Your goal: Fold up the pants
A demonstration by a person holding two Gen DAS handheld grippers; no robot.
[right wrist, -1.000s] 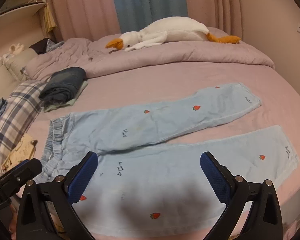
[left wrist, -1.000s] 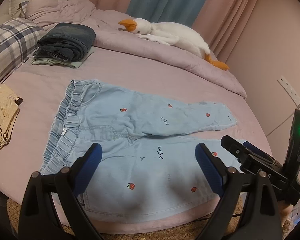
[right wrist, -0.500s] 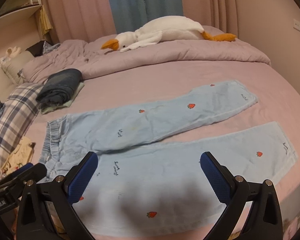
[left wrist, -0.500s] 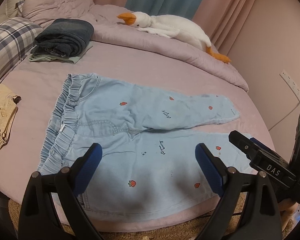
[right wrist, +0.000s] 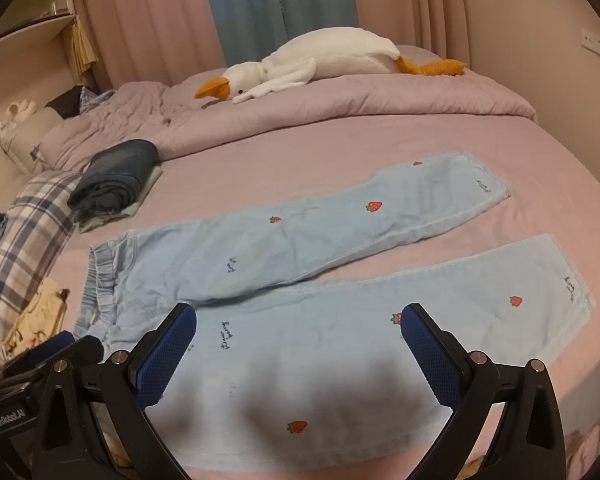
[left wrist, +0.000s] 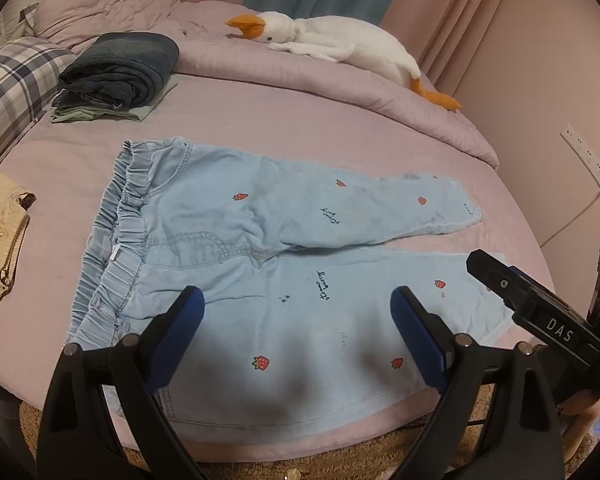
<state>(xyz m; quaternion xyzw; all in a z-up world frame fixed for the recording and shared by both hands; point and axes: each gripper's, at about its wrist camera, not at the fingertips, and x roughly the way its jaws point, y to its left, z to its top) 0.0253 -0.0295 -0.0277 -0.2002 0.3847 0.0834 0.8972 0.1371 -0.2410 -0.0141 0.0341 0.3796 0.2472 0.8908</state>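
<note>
Light blue pants (left wrist: 220, 248) with strawberry prints lie flat on the pink bed, waistband to the left and both legs spread to the right. The same pants (right wrist: 300, 264) fill the right wrist view, the near leg running to the lower right. My left gripper (left wrist: 296, 320) hovers open above the near leg, close to the waist end. My right gripper (right wrist: 298, 340) hangs open over the near leg further along. Neither holds anything. The right gripper's body (left wrist: 540, 312) shows at the right edge of the left wrist view.
A stack of folded dark clothes (left wrist: 116, 72) sits at the back left beside a plaid pillow (left wrist: 8, 80). A white goose plush (left wrist: 332, 44) lies on the rumpled quilt (right wrist: 340, 108) behind. A cream garment (left wrist: 0, 240) lies at the left. The bed's front edge (left wrist: 300, 444) is just below the pants.
Both grippers have risen and drawn back a little, so the pants sit lower and further in each view. The pants have not moved. Both grippers stay open.
</note>
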